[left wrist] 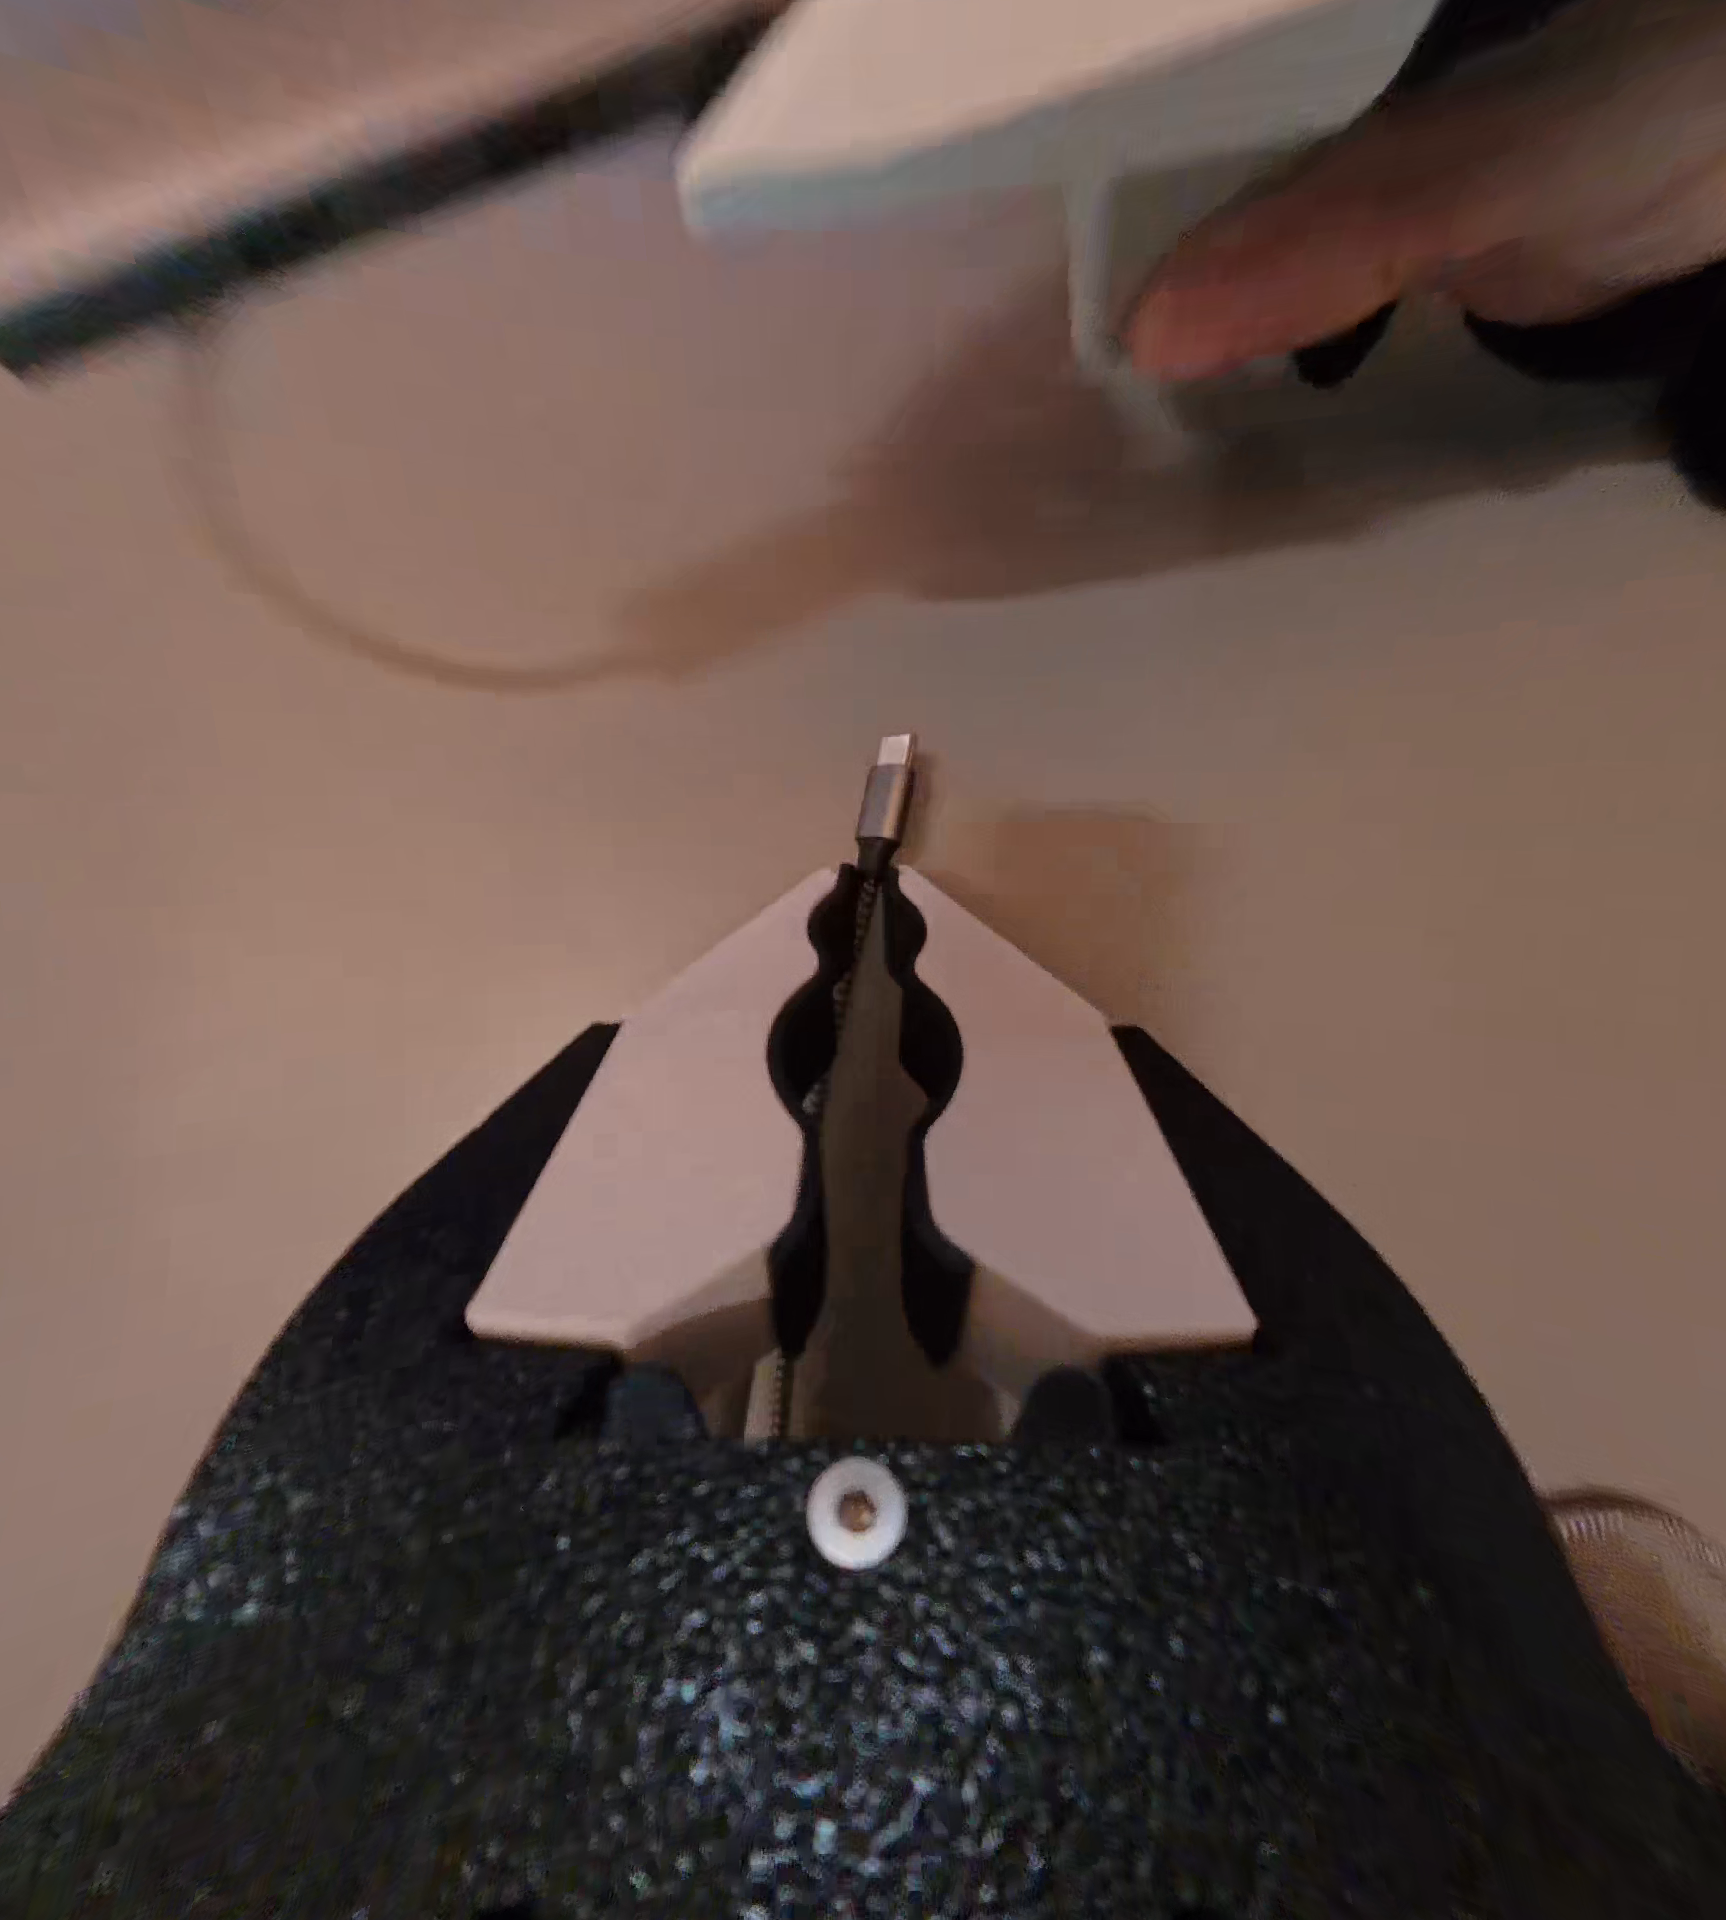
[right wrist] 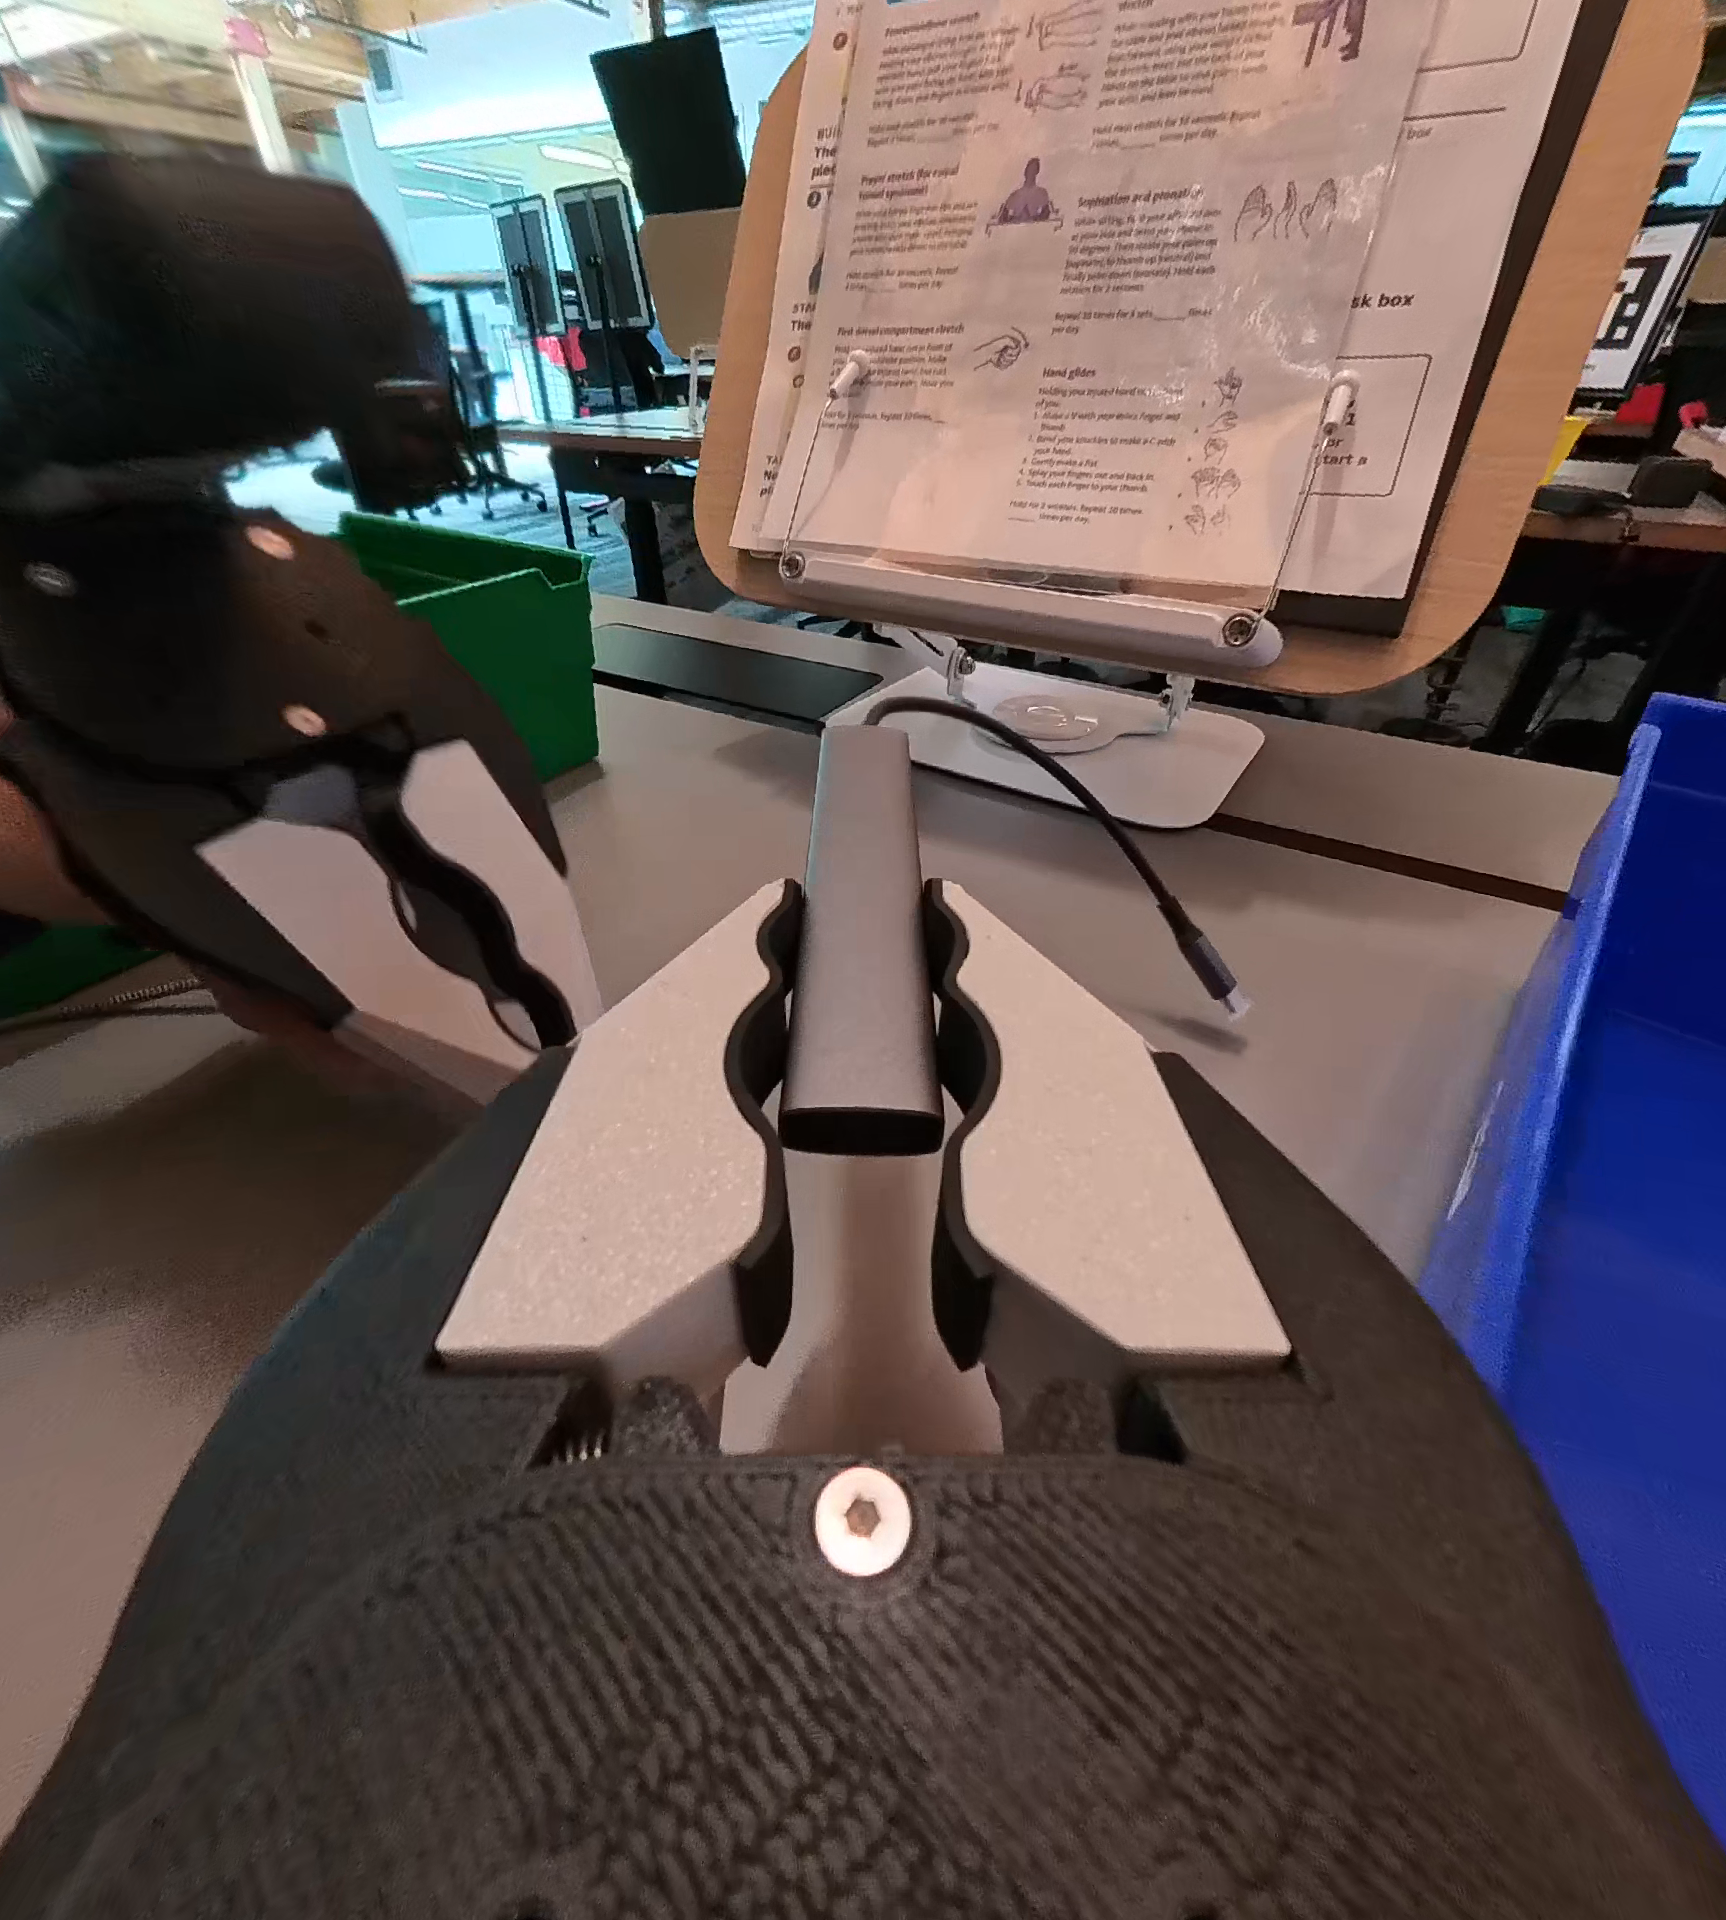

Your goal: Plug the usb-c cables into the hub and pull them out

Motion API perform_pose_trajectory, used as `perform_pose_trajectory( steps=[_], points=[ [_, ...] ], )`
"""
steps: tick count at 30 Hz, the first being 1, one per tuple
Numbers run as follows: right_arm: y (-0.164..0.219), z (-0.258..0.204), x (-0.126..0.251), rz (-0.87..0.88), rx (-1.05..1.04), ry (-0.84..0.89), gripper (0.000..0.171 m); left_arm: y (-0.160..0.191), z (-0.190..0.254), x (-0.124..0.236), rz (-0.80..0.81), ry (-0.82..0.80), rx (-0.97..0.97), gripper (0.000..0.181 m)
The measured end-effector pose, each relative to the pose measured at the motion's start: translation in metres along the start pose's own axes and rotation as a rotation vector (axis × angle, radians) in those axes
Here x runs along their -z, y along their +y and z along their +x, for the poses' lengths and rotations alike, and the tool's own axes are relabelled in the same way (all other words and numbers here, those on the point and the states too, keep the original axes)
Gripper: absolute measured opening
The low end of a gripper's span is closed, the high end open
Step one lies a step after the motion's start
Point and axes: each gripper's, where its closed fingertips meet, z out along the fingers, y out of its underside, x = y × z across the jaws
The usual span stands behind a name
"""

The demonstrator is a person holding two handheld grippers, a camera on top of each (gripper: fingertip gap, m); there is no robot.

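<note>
My left claw [left wrist: 869,883] grips the braided usb-c cable [left wrist: 885,805], plug protruding over the worktop [left wrist: 215,935]. My right claw [right wrist: 861,914] clamps the grey hub [right wrist: 859,935].

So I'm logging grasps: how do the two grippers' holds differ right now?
The left gripper pinches a thin braided cable just behind its plug, which sticks out past the tips. The right gripper clamps a wide grey hub around its body, with the jaws standing farther apart. The plug is free and mated to nothing; the hub trails its own short cord. Both are shut on their loads.
</note>
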Motion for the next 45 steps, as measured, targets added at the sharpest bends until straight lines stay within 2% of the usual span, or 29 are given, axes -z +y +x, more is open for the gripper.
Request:
perform_pose_trajectory(
  steps=[1, 4, 8, 12, 14, 16, 28, 32, 45],
  points=[
    [-0.001, 0.000, 0.000, 0.004, -0.007, -0.001, 0.022, -0.010, -0.002, 0.008, 0.042, -0.067, -0.016, 0.002],
    [-0.005, 0.001, 0.002, 0.026, -0.052, -0.005, 0.022, -0.040, -0.013, 0.042, 0.159, -0.297, -0.079, 0.002],
    [-0.005, 0.005, 0.003, 0.031, -0.081, 0.016, 0.022, -0.061, -0.030, 0.078, 0.142, -0.693, -0.230, 0.003],
    [-0.011, 0.006, 0.004, 0.066, -0.060, 0.050, 0.022, -0.067, -0.030, 0.081, 0.150, -0.933, -0.259, 0.002],
    [-0.014, 0.007, 0.004, 0.082, -0.045, 0.074, 0.022, -0.069, -0.028, 0.077, 0.150, -1.000, -0.252, 0.002],
    [-0.015, 0.007, 0.004, 0.087, -0.023, 0.087, 0.022, -0.071, -0.026, 0.072, 0.132, -1.039, -0.257, 0.003],
    [-0.014, -0.009, 0.001, 0.085, 0.053, 0.041, 0.022, -0.070, -0.021, 0.060, 0.212, -0.979, -0.130, 0.002],
    [-0.014, -0.005, 0.002, 0.078, 0.106, 0.091, 0.022, -0.068, -0.021, 0.060, 0.200, -0.987, -0.132, 0.002],
    [-0.006, -0.005, 0.000, 0.046, 0.083, 0.071, 0.022, -0.065, -0.021, 0.059, 0.212, -0.963, -0.088, 0.002]
  ],
)
